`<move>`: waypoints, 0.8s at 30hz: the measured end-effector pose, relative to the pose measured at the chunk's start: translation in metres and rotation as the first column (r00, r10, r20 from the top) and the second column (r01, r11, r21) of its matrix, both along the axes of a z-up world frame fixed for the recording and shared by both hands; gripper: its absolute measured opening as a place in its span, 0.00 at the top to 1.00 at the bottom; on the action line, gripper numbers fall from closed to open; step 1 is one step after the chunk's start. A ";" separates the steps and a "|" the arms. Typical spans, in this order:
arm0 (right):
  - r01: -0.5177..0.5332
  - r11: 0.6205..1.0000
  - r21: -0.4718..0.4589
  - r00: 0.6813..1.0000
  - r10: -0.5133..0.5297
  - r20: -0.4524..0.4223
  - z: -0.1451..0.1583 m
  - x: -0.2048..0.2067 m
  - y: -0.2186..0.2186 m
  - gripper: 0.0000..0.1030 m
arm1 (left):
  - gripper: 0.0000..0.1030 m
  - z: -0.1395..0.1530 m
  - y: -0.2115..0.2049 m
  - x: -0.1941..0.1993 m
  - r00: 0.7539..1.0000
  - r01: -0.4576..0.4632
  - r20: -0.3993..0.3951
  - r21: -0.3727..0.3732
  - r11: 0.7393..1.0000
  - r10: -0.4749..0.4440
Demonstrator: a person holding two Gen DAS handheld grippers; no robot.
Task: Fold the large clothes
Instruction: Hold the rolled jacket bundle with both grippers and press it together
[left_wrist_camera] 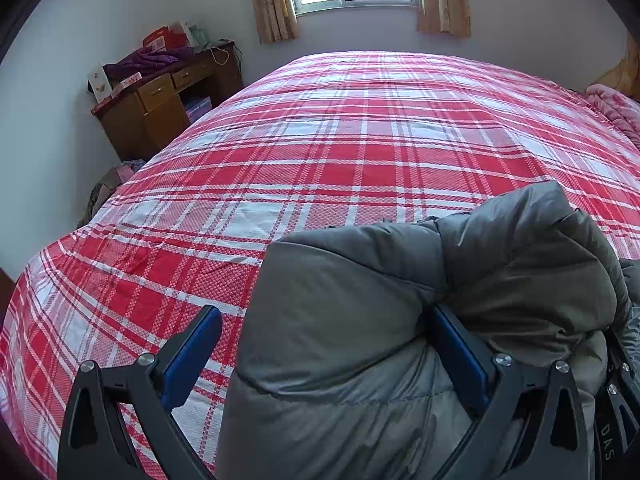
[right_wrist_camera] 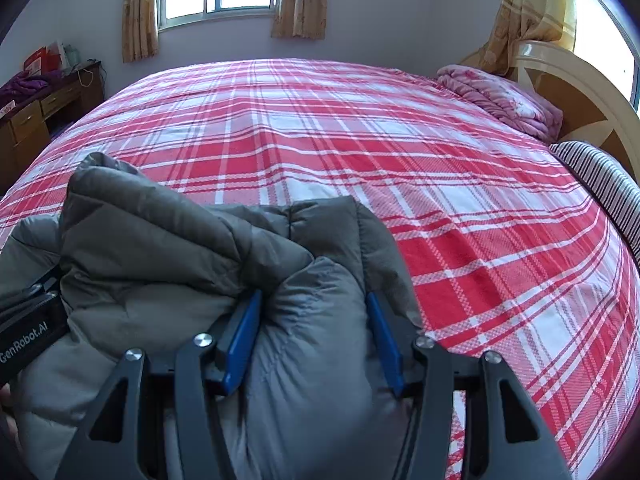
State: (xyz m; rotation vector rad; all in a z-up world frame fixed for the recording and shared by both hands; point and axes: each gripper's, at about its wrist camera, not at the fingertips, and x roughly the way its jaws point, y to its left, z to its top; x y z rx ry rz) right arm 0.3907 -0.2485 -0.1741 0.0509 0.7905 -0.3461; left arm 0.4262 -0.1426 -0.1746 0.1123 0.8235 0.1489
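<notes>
A grey padded jacket [left_wrist_camera: 360, 280] is bunched up over the near edge of the bed with the red and white plaid sheet [left_wrist_camera: 320, 140]. My left gripper [left_wrist_camera: 325, 312] stands wide. The jacket fills most of its gap and lies against the right pad [left_wrist_camera: 460, 356], while the left pad [left_wrist_camera: 192, 356] is clear of the cloth. In the right wrist view, my right gripper [right_wrist_camera: 313, 295] is shut on a thick fold of the jacket [right_wrist_camera: 160, 220], with both blue pads pressing into it. The left gripper's body [right_wrist_camera: 28, 332] shows at the left edge there.
The plaid sheet [right_wrist_camera: 400, 140] stretches far ahead. A folded pink quilt [right_wrist_camera: 500, 96] and a striped pillow [right_wrist_camera: 600, 176] lie by the headboard [right_wrist_camera: 580, 92] on the right. A wooden desk [left_wrist_camera: 160, 96] with clutter stands at the far left under the window wall.
</notes>
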 end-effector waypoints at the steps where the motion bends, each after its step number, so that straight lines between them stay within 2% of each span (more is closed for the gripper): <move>1: -0.001 1.000 0.004 1.000 0.001 -0.002 -0.001 0.000 0.000 0.45 | 0.01 0.000 0.000 0.000 1.000 0.000 0.000 0.001 1.000 0.000; 14: 0.002 1.000 0.013 1.000 -0.002 -0.010 -0.002 0.002 0.000 0.45 | 0.01 -0.002 -0.003 -0.001 1.000 -0.008 0.014 0.027 1.000 0.007; 24: 0.005 1.000 0.007 1.000 -0.005 -0.008 -0.003 0.001 0.001 0.45 | 0.01 -0.002 -0.002 -0.002 1.000 -0.013 0.025 0.019 1.000 0.013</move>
